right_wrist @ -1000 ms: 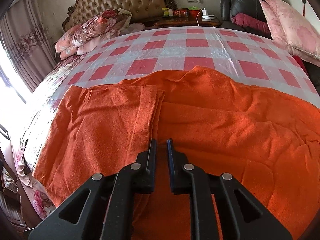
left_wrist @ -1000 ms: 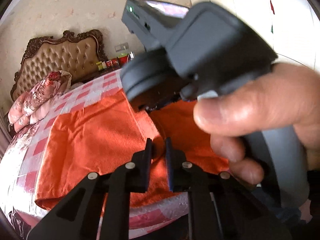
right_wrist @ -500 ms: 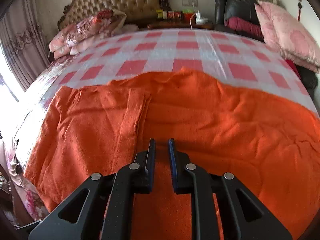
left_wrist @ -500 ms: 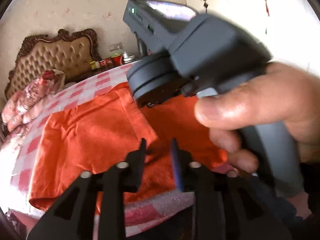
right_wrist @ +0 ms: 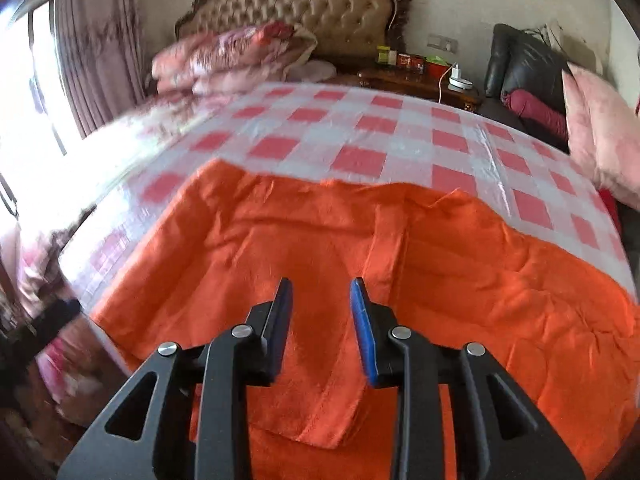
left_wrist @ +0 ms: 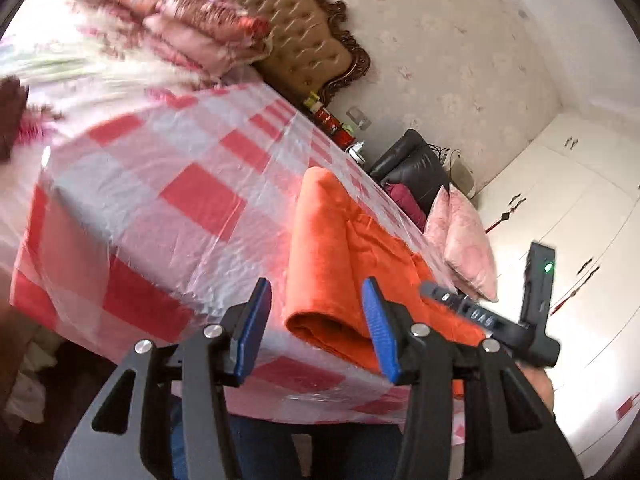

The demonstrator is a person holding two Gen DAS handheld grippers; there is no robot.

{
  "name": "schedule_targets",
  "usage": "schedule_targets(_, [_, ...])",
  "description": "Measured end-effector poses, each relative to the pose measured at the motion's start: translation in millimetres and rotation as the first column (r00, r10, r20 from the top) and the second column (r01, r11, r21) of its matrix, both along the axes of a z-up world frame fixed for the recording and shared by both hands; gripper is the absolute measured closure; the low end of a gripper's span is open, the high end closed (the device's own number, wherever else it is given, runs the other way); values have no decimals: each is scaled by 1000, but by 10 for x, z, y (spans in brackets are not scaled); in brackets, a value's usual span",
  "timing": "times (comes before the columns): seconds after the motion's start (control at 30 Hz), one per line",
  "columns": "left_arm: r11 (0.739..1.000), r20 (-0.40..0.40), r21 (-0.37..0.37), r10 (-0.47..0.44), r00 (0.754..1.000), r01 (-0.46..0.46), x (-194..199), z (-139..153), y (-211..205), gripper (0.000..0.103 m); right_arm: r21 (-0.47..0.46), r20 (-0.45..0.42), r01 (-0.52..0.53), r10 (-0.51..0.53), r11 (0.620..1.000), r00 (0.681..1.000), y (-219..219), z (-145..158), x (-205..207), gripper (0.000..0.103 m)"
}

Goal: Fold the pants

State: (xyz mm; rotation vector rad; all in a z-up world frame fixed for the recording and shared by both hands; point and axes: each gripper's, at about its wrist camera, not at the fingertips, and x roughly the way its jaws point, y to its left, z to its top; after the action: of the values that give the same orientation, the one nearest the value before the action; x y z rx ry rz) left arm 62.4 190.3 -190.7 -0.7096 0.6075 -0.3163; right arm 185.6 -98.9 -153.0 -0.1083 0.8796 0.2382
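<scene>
The orange pants (right_wrist: 360, 248) lie spread across the near half of the bed, with a folded flap (right_wrist: 320, 412) close to me. My right gripper (right_wrist: 320, 296) hovers over the cloth; its jaws are opening and pinch nothing. In the tilted left wrist view the pants (left_wrist: 320, 264) show as a folded stack at the bed's near edge. My left gripper (left_wrist: 316, 328) is just short of that folded end. Its jaws are opening, the fold shows in the gap, and the blue pads (left_wrist: 376, 328) do not press on it. The right tool's grey body (left_wrist: 536, 300) is at the right.
The bed has a red-and-white checked cover under clear plastic (right_wrist: 360, 128). Behind it are a tufted headboard (right_wrist: 296, 4) with piled floral quilts (right_wrist: 224, 60), a nightstand (right_wrist: 420, 80), and a black sofa with pink cushions (right_wrist: 600, 120). White wardrobe doors (left_wrist: 580, 200) stand at the right.
The left view has rolled and swung sideways from behind the right tool to the pants' folded end. Both pairs of jaws, shut before, have parted. The right gripper shifted slightly over the cloth.
</scene>
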Motion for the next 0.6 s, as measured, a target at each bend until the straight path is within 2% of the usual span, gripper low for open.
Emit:
schedule_targets(0.07, [1000, -36, -21, -17, 999, 16, 83, -80, -4, 57, -35, -34, 27, -28, 999, 999, -16, -94, 43, 73])
schedule_targets(0.1, [999, -46, -40, -36, 998, 35, 117, -107, -14, 62, -60, -46, 33, -36, 998, 998, -20, -148, 40, 72])
schedule_targets(0.13, [999, -53, -22, -50, 997, 48, 129, -98, -56, 63, -76, -49, 32, -36, 997, 998, -28, -182, 37, 70])
schedule_targets(0.17, [999, -58, -11, -53, 997, 53, 118, -98, -96, 63, -96, -34, 31, -34, 995, 999, -30, -192, 13, 65])
schedule_targets(0.2, [998, -70, -22, -60, 996, 59, 127, -96, -122, 64, -114, -27, 41, -44, 993, 999, -38, -200, 2, 56])
schedule_targets(0.23, [996, -90, -52, -81, 993, 76, 157, -116, -143, 64, -128, -25, 46, -50, 991, 998, -32, -213, -5, 52])
schedule_targets(0.27, [995, -100, -50, -85, 991, 80, 169, -117, -158, 66, -141, -35, 44, -49, 989, 998, -24, -208, -3, 52])
schedule_targets(0.37, [995, -145, -26, -99, 984, 96, 228, -147, -213, 84, -133, -30, 43, -48, 990, 998, 71, -23, 59, 50])
schedule_targets(0.43, [995, -138, -33, -100, 985, 96, 226, -170, -184, 86, -106, 4, -20, 20, 994, 1000, 323, 237, 127, 28])
schedule_targets(0.5, [996, -133, -37, -91, 987, 87, 212, -172, -165, 88, -50, -37, -119, 117, 992, 992, 595, 372, 268, 22])
schedule_targets(0.57, [997, -124, -25, -75, 989, 73, 202, -160, -154, 89, -8, -130, -209, 206, 978, 970, 948, 418, 538, 22])
schedule_targets(0.6, [997, -119, -18, -71, 990, 70, 195, -148, -166, 89, -34, -146, -206, 199, 978, 969, 1086, 425, 656, 22])
